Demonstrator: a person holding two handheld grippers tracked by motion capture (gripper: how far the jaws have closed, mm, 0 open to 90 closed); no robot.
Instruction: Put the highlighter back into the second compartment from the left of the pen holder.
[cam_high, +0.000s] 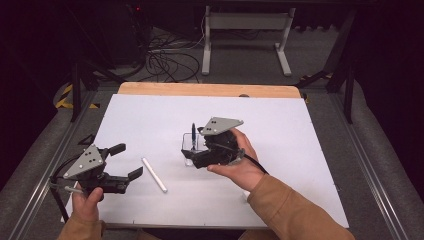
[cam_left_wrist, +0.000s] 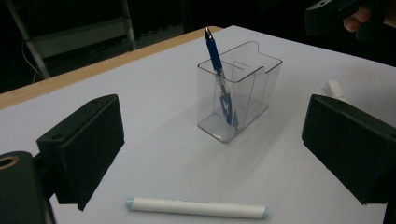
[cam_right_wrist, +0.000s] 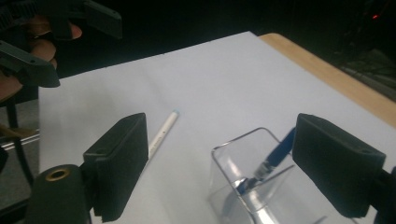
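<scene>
Lying on the white table sheet (cam_high: 280, 125): one white marker pen (cam_high: 154, 174). Standing on it: one clear plastic pen holder (cam_high: 190, 150), carrying one blue ballpoint pen (cam_left_wrist: 215, 53) leaning inside. Pens are numbering two in all, one white, one blue. Handheld two-jaw grippers are numbering two: one left gripper (cam_high: 126, 161) and one right gripper (cam_high: 192, 155). One small white object (cam_left_wrist: 334, 87), too small to identify, is sitting past the holder.
</scene>
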